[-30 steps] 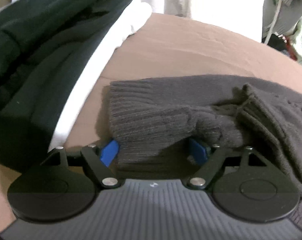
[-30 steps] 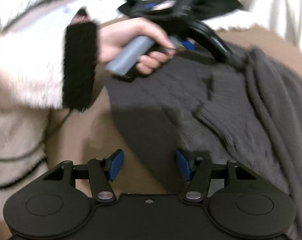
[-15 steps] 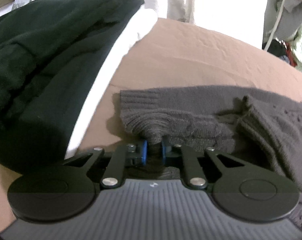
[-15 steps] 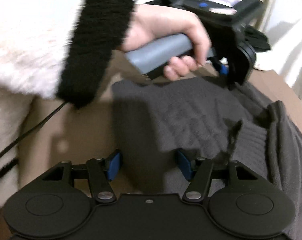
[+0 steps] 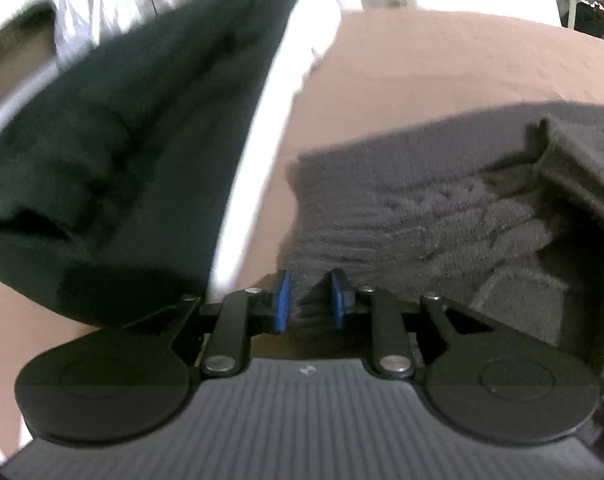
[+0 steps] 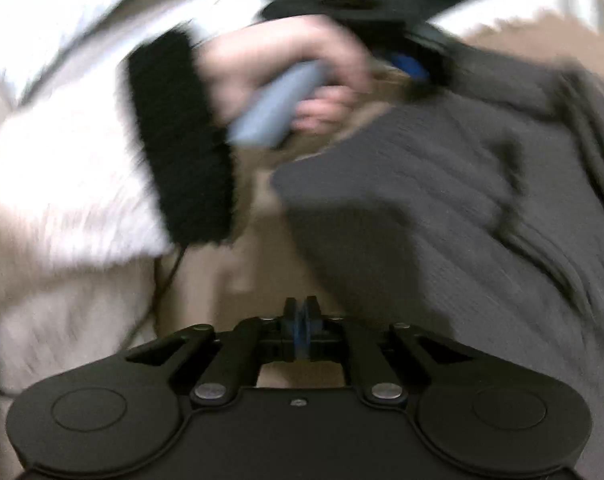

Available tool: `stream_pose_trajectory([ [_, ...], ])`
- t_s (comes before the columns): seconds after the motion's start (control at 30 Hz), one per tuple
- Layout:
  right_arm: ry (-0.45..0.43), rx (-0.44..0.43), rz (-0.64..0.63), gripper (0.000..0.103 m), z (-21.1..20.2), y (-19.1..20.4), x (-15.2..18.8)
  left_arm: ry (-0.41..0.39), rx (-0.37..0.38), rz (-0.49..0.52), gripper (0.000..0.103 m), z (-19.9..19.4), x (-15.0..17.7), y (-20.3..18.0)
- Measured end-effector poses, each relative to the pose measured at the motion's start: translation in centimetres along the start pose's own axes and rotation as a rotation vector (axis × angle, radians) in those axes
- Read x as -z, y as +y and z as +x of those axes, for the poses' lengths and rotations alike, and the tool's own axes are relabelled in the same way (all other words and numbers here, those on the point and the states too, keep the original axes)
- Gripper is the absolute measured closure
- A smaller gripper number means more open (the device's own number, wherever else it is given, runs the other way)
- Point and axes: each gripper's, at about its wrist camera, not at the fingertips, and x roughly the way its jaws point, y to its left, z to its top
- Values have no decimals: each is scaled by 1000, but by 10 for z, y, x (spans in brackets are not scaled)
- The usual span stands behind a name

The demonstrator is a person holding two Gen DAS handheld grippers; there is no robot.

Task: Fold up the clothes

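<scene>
Sweater (image 5: 442, 216) lies flat on the brown bed (image 5: 442, 64), running right from the left gripper (image 5: 309, 300), whose jaws are opening around a cuff fold, while the right gripper (image 6: 301, 334) is closing on nothing beside its near edge.

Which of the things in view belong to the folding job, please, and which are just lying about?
In the job:
grey knit sweater
left gripper, jaws opening, sweater edge between them
right gripper, jaws closing, nothing visible between them

Lying about:
dark green garment, stacked on a white garment
brown bedcover
</scene>
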Motion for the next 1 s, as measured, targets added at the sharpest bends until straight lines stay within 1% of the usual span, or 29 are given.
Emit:
stream_pose_trajectory([
  [0.03, -31, 3, 33, 78, -12, -6, 3, -28, -3, -20, 78, -11, -1, 3],
  [0.07, -61, 6, 66, 63, -24, -13, 6, -30, 61, -87, 63, -23, 0, 11],
  [0.1, -92, 10, 98, 56, -36, -19, 9, -29, 158, -178, 59, -34, 1, 20],
  [0.13, -118, 29, 117, 49, -50, -28, 14, -24, 299, -289, 59, -46, 5, 29],
  [0.17, -144, 47, 136, 49, -64, -36, 18, -36, 374, -332, 59, -57, 8, 31],
  [0.2, -163, 73, 152, 49, -79, -43, 26, -64, 402, -333, 58, -69, 9, 27],
  [0.23, -183, 99, 169, 48, -94, -51, 34, -96, 426, -317, 56, -81, 10, 21],
  [0.27, -211, 141, 198, 48, -109, -64, 44, -138, 440, -273, 50, -92, 9, 9],
  [0.3, -239, 184, 228, 47, -124, -76, 54, -180, 454, -228, 47, -103, 9, -2],
  [0.33, -255, 243, 285, 47, -140, -90, 67, -209, 477, -185, 46, -111, 8, -14],
  [0.37, -270, 301, 342, 47, -155, -104, 80, -201, 527, -155, 46, -114, 7, -28],
  [0.43, -300, 418, 456, 47, -186, -132, 107, -140, 648, -118, 46, -115, 6, -58],
  [0.47, -313, 478, 511, 47, -202, -146, 120, -98, 696, -95, 46, -113, 5, -76],
  [0.5, -282, 582, 528, 47, -213, -153, 127, -69, 723, -57, 46, -113, 3, -96],
  [0.53, -251, 684, 544, 47, -223, -160, 134, -63, 732, -4, 47, -116, 1, -115],
  [0.57, -250, 724, 553, 47, -237, -168, 142, -63, 736, 51, 49, -120, -3, -134],
  [0.6, -284, 710, 579, 47, -250, -177, 150, -69, 741, 104, 51, -126, -6, -154],
  [0.63, -319, 696, 606, 45, -263, -185, 158, -65, 767, 146, 53, -131, -10, -174],
  [0.67, -385, 682, 655, 40, -272, -197, 166, -47, 809, 179, 56, -135, -12, -194],
  [0.7, -451, 667, 704, 36, -282, -209, 174, -1, 882, 195, 60, -138, -14, -216],
  [0.73, -516, 664, 771, 29, -291, -222, 187, 44, 955, 210, 61, -141, -16, -237],
  [0.77, -580, 660, 838, 24, -300, -236, 199, 80, 1008, 226, 61, -145, -16, -257],
  [0.8, -616, 671, 908, 23, -304, -248, 211, 86, 1016, 249, 61, -148, -16, -276],
  [0.83, -651, 680, 978, 23, -308, -259, 222, 74, 1011, 275, 61, -151, -13, -294],
  [0.87, -691, 667, 1029, 23, -311, -272, 233, 63, 1004, 287, 61, -152, -10, -308],
  [0.9, -722, 653, 1055, 23, -310, -282, 240, 75, 997, 288, 61, -149, -8, -320],
  [0.97, -761, 643, 1085, 23, -306, -304, 245, 149, 986, 269, 61, -133, -6, -337],
  [1.0, -777, 637, 1093, 23, -303, -315, 245, 204, 977, 252, 61, -120, -4, -343],
])
